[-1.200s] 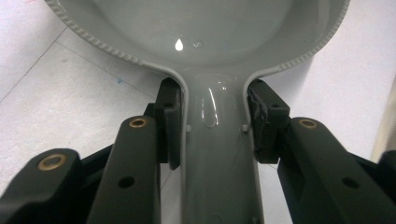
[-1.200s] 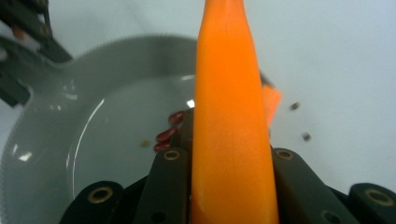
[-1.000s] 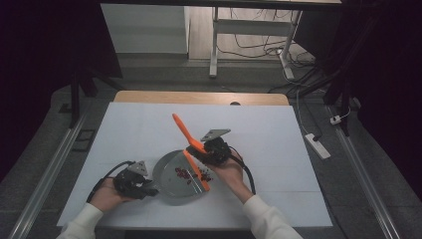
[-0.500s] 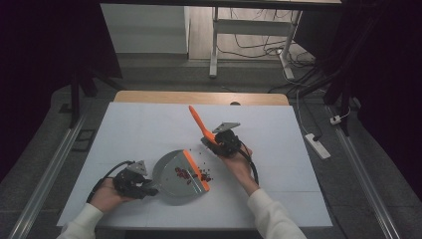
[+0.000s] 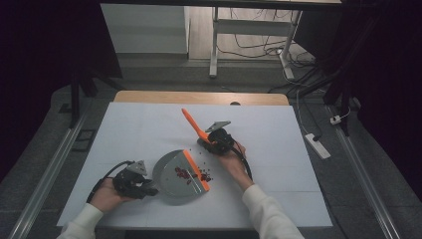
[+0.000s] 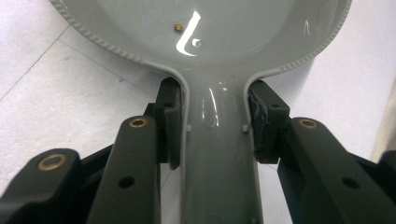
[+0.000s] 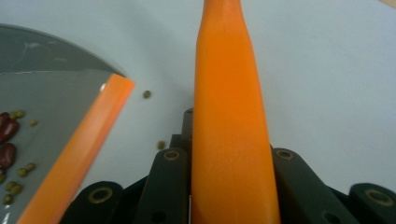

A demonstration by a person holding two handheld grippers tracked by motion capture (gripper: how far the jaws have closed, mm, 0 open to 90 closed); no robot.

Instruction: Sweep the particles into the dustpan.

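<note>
A grey dustpan [image 5: 171,180] with an orange lip [image 5: 195,170] lies flat on the white table. Red and small green beans [image 5: 183,173] rest inside it near the lip. My left gripper [image 5: 145,188] is shut on the dustpan's grey handle [image 6: 217,154], one pad on each side. My right gripper [image 5: 213,141] stands just behind the lip, shut on an orange tool handle [image 5: 191,122] that points up and away. In the right gripper view that orange handle [image 7: 229,116] runs up between the jaws, with the dustpan lip [image 7: 79,149] on the left.
A few loose beans [image 5: 205,175] lie on the table by the lip, two of them small green beans [image 7: 146,94] near my right jaws. The white table cover [image 5: 278,149] ends at a wooden strip [image 5: 199,97] at the back. A white power strip [image 5: 317,145] sits off the right edge.
My right gripper with the orange handle has drawn back from the dustpan toward the far right and sunk a little. The left gripper and the dustpan have stayed put.
</note>
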